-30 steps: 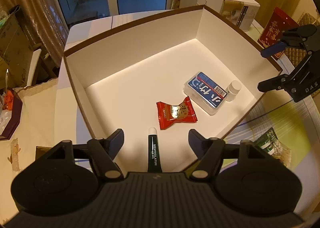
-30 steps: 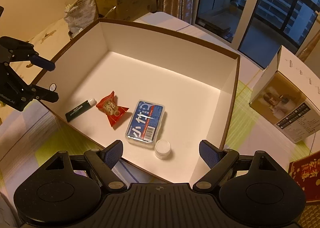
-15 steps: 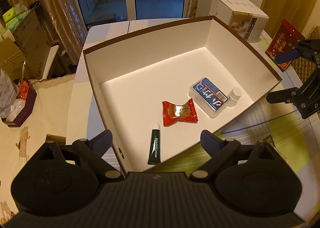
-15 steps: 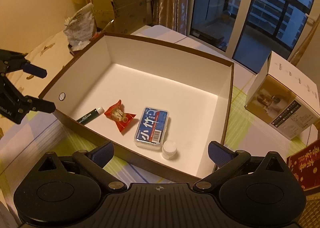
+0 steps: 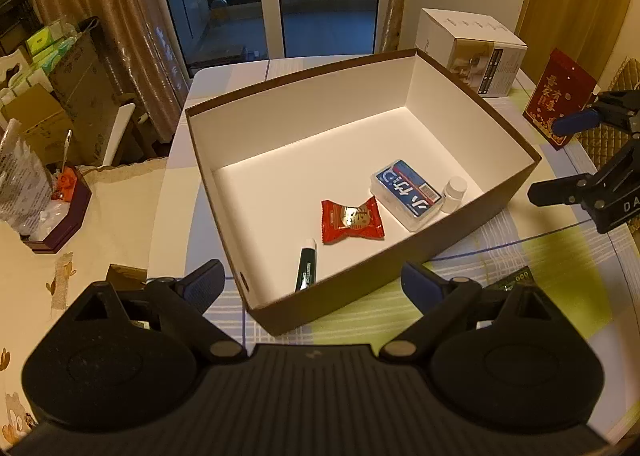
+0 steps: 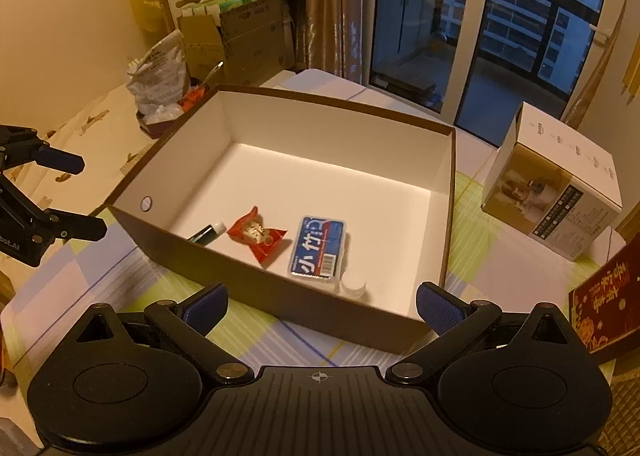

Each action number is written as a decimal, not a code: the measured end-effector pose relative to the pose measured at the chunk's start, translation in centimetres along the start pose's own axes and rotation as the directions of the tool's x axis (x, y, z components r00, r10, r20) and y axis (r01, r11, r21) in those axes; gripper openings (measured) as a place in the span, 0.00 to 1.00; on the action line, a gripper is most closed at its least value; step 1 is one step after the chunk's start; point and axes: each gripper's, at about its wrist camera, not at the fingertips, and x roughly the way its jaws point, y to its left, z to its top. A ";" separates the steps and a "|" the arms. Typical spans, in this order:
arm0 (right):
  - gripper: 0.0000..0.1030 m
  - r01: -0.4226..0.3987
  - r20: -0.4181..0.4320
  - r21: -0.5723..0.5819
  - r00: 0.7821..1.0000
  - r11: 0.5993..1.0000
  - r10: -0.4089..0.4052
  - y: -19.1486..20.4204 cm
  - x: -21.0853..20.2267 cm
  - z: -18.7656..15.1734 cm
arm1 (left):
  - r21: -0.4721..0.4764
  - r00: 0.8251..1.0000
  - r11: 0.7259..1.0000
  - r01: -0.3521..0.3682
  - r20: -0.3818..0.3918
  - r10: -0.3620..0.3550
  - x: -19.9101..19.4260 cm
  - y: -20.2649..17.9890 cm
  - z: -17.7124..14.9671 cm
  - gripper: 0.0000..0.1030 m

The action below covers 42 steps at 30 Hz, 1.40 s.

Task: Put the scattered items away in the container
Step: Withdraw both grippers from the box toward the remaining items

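Note:
A brown box with a white inside [image 5: 432, 252] [image 6: 256, 272] stands on the table. In it lie a dark green tube [image 5: 306, 270] [image 6: 206, 234], a red candy packet [image 5: 352, 219] [image 6: 256, 236], a blue-labelled clear case [image 5: 406, 191] [image 6: 318, 252] and a small white bottle [image 5: 454, 193] [image 6: 353, 282]. My left gripper [image 5: 312, 284] [image 6: 60, 191] hangs open above the box's near left corner, nothing between its fingers. My right gripper [image 6: 320, 306] [image 5: 560, 157] is open too, empty, over the box's near wall by the white bottle.
A white and gold carton [image 5: 472, 51] [image 6: 554, 191] stands beyond the box. A red card [image 5: 560, 95] [image 6: 604, 308] leans at the right. A dark tray with clutter [image 5: 52, 207] and cardboard boxes [image 6: 240, 35] lie off to the left. A green packet [image 5: 516, 280] peeks out behind my left gripper's finger.
Both grippers pulled back and up from the box and opened wider. The green tube, earlier between the left fingers, now lies in the box ahead of them.

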 end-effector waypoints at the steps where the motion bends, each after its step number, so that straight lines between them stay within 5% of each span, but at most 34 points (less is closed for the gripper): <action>1: 1.00 -0.002 0.002 0.002 1.000 1.000 0.002 0.1 -0.2 -0.2 | -0.001 1.000 1.000 -0.001 0.002 0.001 -0.2 -0.1 -0.2 0.90; 20: 1.00 0.001 0.057 0.042 0.998 0.999 -0.003 2.4 -4.0 -5.4 | -0.007 0.999 0.999 -0.031 0.010 0.031 -3.1 -3.2 -4.8 0.92; 42: 1.00 -0.017 0.021 0.146 1.000 0.989 0.015 3.4 -5.8 -13.1 | -0.059 0.999 0.998 -0.022 -0.032 0.020 -3.0 -6.0 -10.9 0.92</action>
